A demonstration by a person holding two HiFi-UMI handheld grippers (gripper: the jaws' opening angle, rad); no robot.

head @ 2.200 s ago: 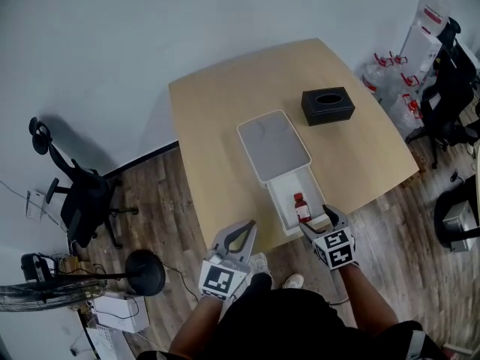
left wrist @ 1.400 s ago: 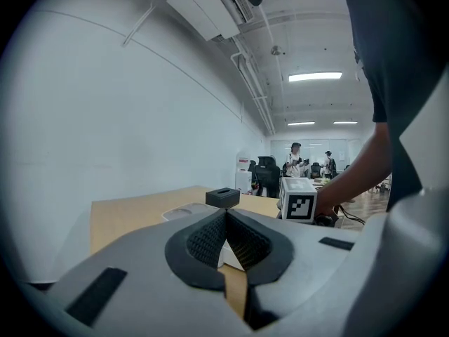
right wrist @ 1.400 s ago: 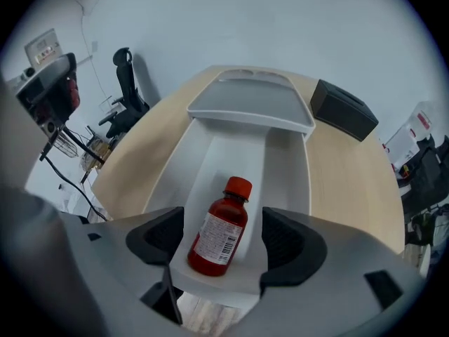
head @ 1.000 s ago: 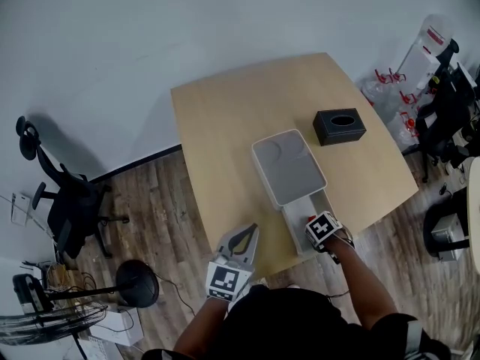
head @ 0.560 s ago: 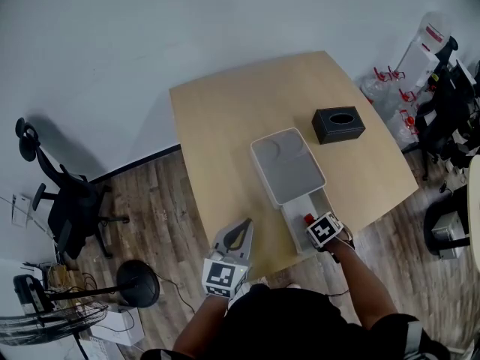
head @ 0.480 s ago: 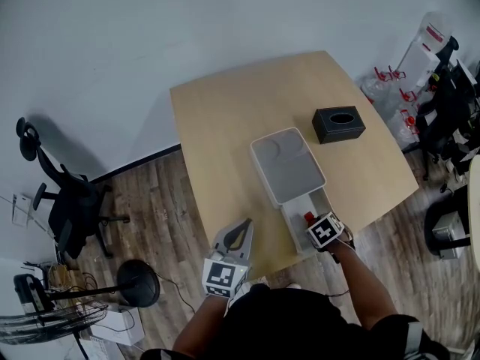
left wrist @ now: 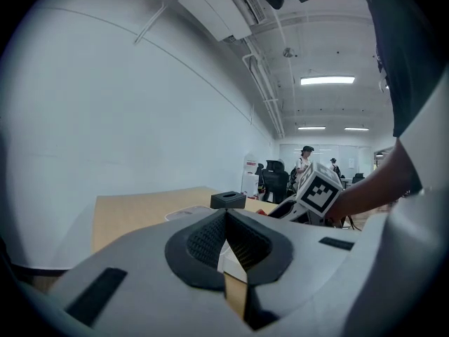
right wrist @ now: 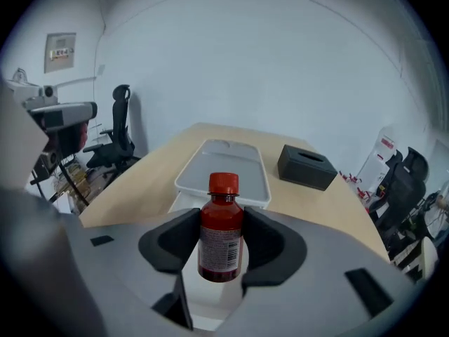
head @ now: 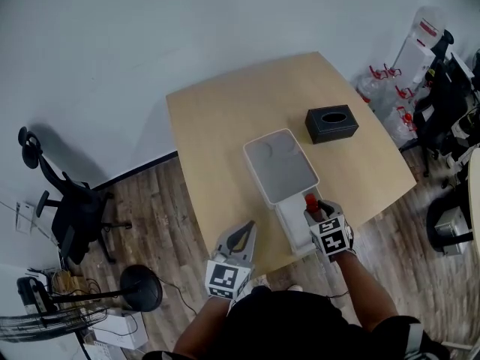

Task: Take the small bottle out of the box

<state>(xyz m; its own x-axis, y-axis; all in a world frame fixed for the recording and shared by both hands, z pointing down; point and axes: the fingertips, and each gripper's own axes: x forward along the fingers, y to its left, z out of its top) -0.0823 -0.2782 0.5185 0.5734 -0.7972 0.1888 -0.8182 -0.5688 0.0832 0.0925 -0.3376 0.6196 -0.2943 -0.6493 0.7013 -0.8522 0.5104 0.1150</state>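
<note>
A small red bottle [right wrist: 222, 232] with a red cap stands upright between the pads of my right gripper [right wrist: 222, 243], which is shut on it. The bottle hangs above the open drawer [right wrist: 210, 302] of the white box [right wrist: 223, 161]. From the head view, the bottle's cap [head: 310, 199] shows just ahead of the right gripper [head: 314, 208], over the drawer [head: 291, 223] pulled out from the box [head: 281, 165]. My left gripper [head: 241, 232] is shut and holds nothing, hovering by the table's near edge, left of the drawer. Its pads [left wrist: 210, 239] meet at the tips.
A black tissue box [head: 330, 124] sits on the wooden table [head: 217, 118] to the right of the white box. Office chairs [head: 64, 205], a floor fan [head: 139, 287] and clutter stand on the floor around the table. People stand far off in the left gripper view.
The right gripper has closed on the bottle inside the drawer and lifted it; the cap now shows clear above the drawer. The left gripper has hardly moved.
</note>
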